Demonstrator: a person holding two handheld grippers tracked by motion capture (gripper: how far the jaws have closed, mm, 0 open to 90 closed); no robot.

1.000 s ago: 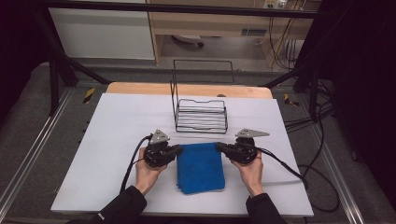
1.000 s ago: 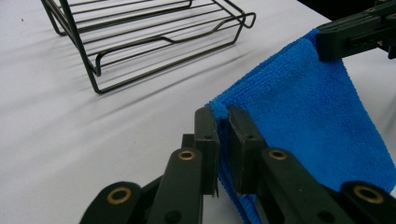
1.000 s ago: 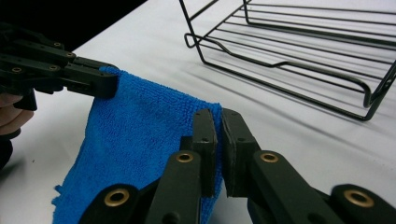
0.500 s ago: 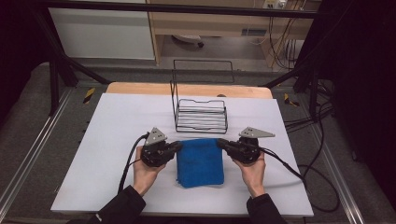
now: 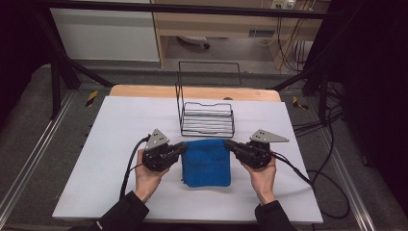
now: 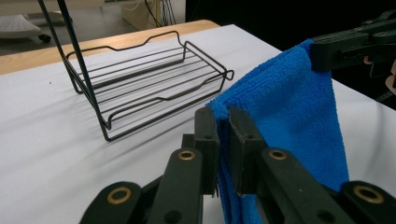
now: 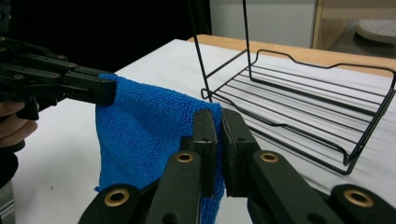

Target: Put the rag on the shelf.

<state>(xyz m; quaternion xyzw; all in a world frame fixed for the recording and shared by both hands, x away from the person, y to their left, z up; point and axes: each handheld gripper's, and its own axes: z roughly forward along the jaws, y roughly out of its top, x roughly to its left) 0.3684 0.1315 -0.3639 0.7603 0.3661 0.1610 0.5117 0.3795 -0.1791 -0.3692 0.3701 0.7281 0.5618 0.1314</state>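
Note:
A folded blue cloth (image 5: pixel 207 162) hangs between my two grippers above the white table, its top edge stretched level. My left gripper (image 5: pixel 183 147) is shut on the cloth's left top corner, and its own view shows the blue cloth (image 6: pixel 285 112) pinched between the jaws of the left gripper (image 6: pixel 223 116). My right gripper (image 5: pixel 227 143) is shut on the right top corner; in its view the cloth (image 7: pixel 144 126) is clamped in the right gripper (image 7: pixel 218 119). A black wire rack (image 5: pixel 207 118) stands just behind the cloth.
The wire rack (image 6: pixel 144 79) has a tall upright back frame and a low basket tray (image 7: pixel 303 98). The white tabletop (image 5: pixel 106 139) spreads out on both sides. Cables trail from the grippers off the table's right edge. Dark frame posts stand at the back.
Both grippers have risen a little and lifted the cloth's top edge, so the cloth now hangs more upright and looks shorter from above.

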